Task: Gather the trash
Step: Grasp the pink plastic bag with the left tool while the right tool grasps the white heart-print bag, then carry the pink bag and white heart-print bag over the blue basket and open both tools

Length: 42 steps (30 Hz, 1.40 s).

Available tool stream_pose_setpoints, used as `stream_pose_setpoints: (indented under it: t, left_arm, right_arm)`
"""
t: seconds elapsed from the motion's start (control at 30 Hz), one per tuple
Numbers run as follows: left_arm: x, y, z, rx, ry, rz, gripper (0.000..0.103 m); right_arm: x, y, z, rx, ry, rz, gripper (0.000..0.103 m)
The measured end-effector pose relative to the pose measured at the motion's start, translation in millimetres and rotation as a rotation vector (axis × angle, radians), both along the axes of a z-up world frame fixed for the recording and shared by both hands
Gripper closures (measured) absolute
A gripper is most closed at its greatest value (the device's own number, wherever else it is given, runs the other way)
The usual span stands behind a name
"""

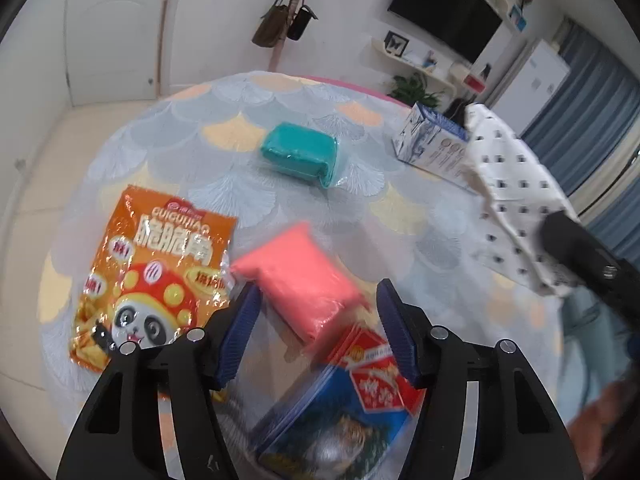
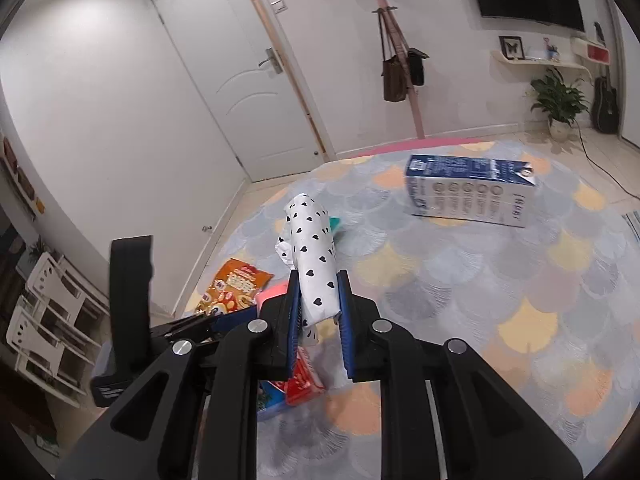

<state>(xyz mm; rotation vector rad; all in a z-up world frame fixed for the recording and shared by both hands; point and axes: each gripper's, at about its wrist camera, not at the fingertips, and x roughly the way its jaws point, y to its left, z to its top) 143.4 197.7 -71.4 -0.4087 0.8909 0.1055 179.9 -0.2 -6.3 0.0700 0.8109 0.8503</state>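
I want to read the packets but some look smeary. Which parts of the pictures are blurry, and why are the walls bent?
Left wrist view: the pink packet and the blue and red bag are smeared, while the orange snack bag shows glare. Right wrist view: the milk carton is slightly soft. Both views: the fisheye lens bends the walls and darkens the corners.

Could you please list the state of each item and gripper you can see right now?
white heart-print bag: rolled up, clamped in the right gripper
left gripper: open above the pink packet
pink packet: lying flat
orange snack bag: lying flat, face up
teal packet: lying flat
milk carton: on its side
door: closed
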Motion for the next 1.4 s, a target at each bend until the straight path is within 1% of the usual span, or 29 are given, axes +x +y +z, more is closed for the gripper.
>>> stream_pose_setpoints:
  t: [0.03,0.07,0.13,0.2,0.23,0.3,0.43,0.57,0.67,0.73,0.8,0.97,1.07,1.13,1.23,1.33,1.4]
  left_arm:
    - [3,-4,0,0.03,0.008,-0.004,0.052]
    - [6,-8,0,0.05,0.011,-0.011,0.055]
    - [7,-10,2,0.042,0.002,-0.024,0.056]
    - [5,-13,10,0.047,-0.043,-0.031,0.057]
    - [2,-16,17,0.044,-0.084,-0.04,0.057]
    - [-2,-21,28,0.035,-0.132,-0.055,0.057]
    - [-2,-45,56,0.059,-0.215,-0.107,0.057]
    - [3,-84,80,0.073,-0.285,-0.183,0.057]
    - [16,-116,92,0.061,-0.312,-0.251,0.057]
    - [28,-138,97,0.066,-0.314,-0.292,0.057]
    - [40,-164,101,0.067,-0.316,-0.339,0.057]
    - [72,-231,104,0.088,-0.322,-0.453,0.057]
    - [92,-273,100,0.077,-0.314,-0.52,0.057]
    - [101,-298,93,0.074,-0.303,-0.56,0.057]
    - [123,-335,77,0.08,-0.26,-0.605,0.057]
    - [154,-364,51,0.029,-0.18,-0.638,0.057]
    - [168,-375,38,0.015,-0.143,-0.647,0.057]
  right_arm:
    - [1,-3,0,0.002,0.001,-0.007,0.088]
    - [2,-9,0,0.006,0.002,-0.018,0.088]
    - [4,-21,1,0.014,0.006,-0.037,0.088]
    - [6,-35,3,0.028,0.004,-0.06,0.088]
    - [6,-40,5,0.031,-0.002,-0.074,0.088]
    - [8,-59,8,0.041,-0.023,-0.124,0.088]
    - [12,-98,13,0.048,-0.049,-0.225,0.088]
    - [14,-145,25,0.074,-0.087,-0.33,0.088]
    - [17,-182,30,0.087,-0.106,-0.416,0.088]
    - [21,-207,28,0.094,-0.11,-0.479,0.088]
    - [30,-233,22,0.102,-0.09,-0.541,0.088]
    - [53,-305,-7,0.123,-0.013,-0.708,0.088]
    - [67,-337,-25,0.116,0.018,-0.791,0.088]
    - [78,-355,-41,0.108,0.054,-0.83,0.088]
    - [89,-380,-71,0.104,0.12,-0.88,0.088]
    - [103,-399,-92,0.09,0.169,-0.909,0.088]
    - [110,-407,-103,0.086,0.197,-0.92,0.086]
